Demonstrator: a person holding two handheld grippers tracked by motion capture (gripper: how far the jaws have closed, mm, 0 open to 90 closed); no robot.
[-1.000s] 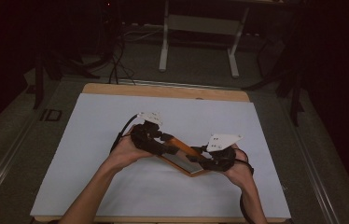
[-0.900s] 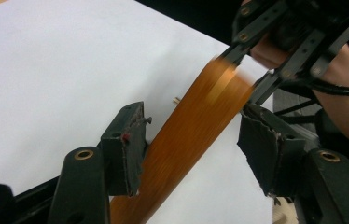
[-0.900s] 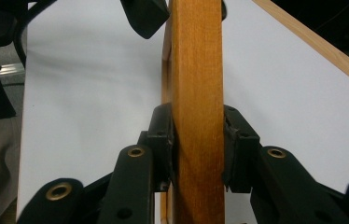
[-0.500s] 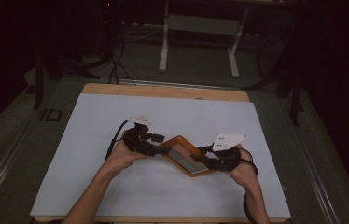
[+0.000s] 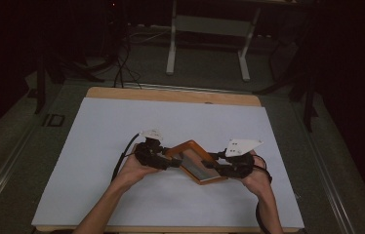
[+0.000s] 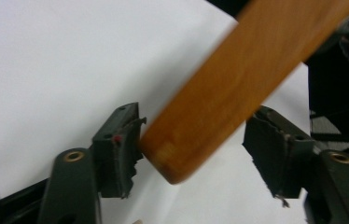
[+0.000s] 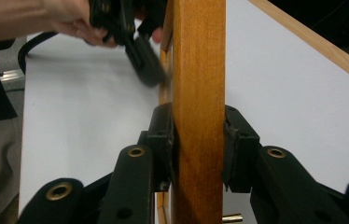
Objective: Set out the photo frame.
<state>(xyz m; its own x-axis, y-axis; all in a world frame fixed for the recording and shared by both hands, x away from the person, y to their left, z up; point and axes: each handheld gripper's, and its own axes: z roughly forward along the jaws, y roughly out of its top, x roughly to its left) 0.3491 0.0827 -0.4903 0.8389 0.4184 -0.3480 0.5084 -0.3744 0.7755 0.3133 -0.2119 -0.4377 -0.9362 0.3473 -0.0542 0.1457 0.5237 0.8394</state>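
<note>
Your right gripper (image 7: 199, 144) pinches the wooden frame (image 5: 196, 161) by one rail, its pads pressed on both faces. Your left gripper (image 6: 193, 147), lower than a second ago, has just been closing slightly; its jaws stand spread around the frame's corner, one pad touching. The frame now lies low over the white table (image 5: 97, 122), tilted. No writing is legible.

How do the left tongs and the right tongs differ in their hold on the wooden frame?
The right tongs press both pads on the frame; the left tongs, which have just been closing, straddle its corner with a gap at one pad. The right tongs meet a straight side, the left tongs a rounded corner. The right tongs carry a broad grey plate, the left tongs a smaller one. Both are black and hand-held.
</note>
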